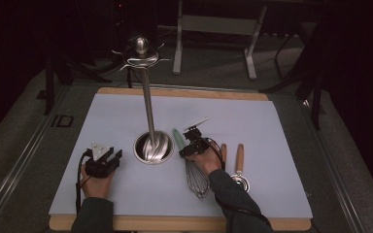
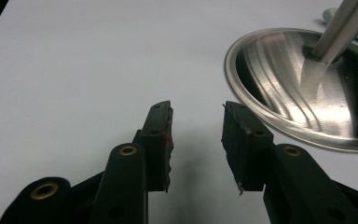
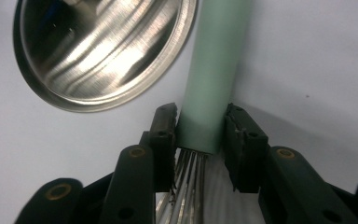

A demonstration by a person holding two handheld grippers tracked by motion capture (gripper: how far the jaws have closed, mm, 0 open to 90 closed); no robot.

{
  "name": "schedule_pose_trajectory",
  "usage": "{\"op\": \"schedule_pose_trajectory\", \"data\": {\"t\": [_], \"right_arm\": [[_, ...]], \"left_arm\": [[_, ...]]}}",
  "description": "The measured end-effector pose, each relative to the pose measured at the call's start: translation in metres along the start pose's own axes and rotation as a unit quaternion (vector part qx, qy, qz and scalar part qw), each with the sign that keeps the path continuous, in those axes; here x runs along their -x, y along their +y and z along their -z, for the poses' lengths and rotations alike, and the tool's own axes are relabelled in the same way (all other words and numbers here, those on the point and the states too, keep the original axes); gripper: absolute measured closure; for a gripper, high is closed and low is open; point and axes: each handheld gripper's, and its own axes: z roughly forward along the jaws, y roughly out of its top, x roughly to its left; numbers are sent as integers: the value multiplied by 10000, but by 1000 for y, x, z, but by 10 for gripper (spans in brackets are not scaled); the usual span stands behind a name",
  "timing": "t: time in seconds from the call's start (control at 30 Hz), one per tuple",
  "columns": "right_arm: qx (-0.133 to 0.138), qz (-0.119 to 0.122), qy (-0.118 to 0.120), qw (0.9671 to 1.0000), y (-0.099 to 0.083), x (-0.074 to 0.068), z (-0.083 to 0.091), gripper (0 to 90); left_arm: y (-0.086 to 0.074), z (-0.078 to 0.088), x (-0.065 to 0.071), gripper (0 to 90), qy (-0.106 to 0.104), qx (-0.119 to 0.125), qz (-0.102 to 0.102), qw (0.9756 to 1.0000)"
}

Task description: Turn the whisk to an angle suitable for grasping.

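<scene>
Desk (image 1: 126, 116) first: the tall steel utensil stand (image 1: 148, 104) has its dish base (image 2: 279, 88) just beside the whisk (image 1: 195, 175), and that's your main hazard. Lift the whisk with a swing toward the pole and you'll knock it; the stand is top-heavy with that hook crown, so my guess is it rocks or tips.

The whisk lies flat on the desk between the stand base and the two wooden-handled utensils (image 1: 239, 162); wires point toward you, mint handle (image 3: 212, 79) away. Drag it sideways and the wire cage could snag those.

Your right gripper (image 3: 200, 135) has its fingers closed on the handle's end, right where the wires exit. That's the very end of the handle, off balance, so expect the whisk to pivot or slip on lift. Smooth handle won't help.

Left gripper (image 2: 196, 140) rests on the desk near the base, fingers apart, nothing between them. Keep it out of the lift path.
</scene>
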Motion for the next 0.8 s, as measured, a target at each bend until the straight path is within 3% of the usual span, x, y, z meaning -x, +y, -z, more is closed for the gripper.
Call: {"op": "schedule_pose_trajectory", "data": {"t": [0.23,0.8], "right_arm": [[274,-257,250,9990,-1,-1,9,689],[1063,-244,673,9918,-1,2,50,691]], "left_arm": [[0,0,0,629,5,-2,8,10000],[0,0,-1,629,10,-3,28,10000]]}}
